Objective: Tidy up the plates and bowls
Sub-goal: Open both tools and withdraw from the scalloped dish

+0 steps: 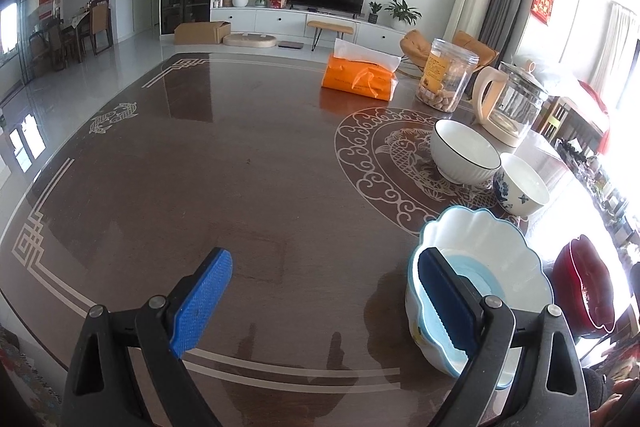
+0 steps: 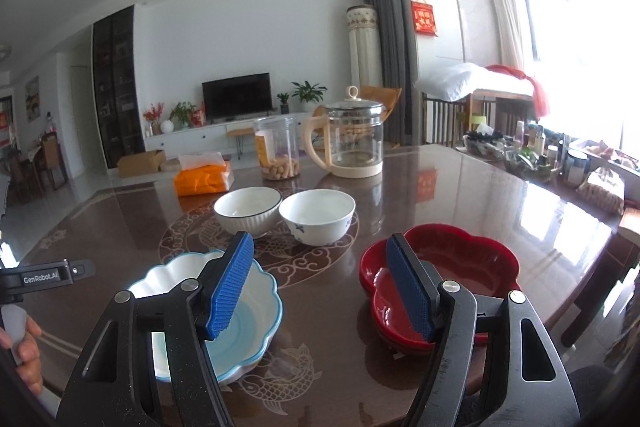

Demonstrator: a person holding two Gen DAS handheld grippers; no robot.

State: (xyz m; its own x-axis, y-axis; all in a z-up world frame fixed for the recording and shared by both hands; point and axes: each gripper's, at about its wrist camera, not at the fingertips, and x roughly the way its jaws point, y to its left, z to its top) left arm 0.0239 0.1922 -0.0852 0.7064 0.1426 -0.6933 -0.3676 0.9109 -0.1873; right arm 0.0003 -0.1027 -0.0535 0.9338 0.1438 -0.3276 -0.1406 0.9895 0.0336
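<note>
A scalloped white-and-blue dish (image 1: pixel 484 267) (image 2: pixel 248 311) sits near the table's front edge. A red flower-shaped dish (image 2: pixel 452 275) (image 1: pixel 584 283) lies to its right. Behind them stand a white ribbed bowl (image 1: pixel 464 151) (image 2: pixel 248 209) and a blue-patterned white bowl (image 1: pixel 522 189) (image 2: pixel 318 217), side by side. My left gripper (image 1: pixel 324 291) is open, its right finger over the scalloped dish's near rim. My right gripper (image 2: pixel 322 287) is open and empty, over the bare table between the two dishes.
On the dark glass-topped table (image 1: pixel 200 187) stand an orange tissue pack (image 1: pixel 360 77) (image 2: pixel 202 179), a clear snack jar (image 1: pixel 446 81) (image 2: pixel 278 153) and a glass kettle (image 1: pixel 510 103) (image 2: pixel 352 139) at the back. Clutter (image 2: pixel 540 151) lines the far right edge.
</note>
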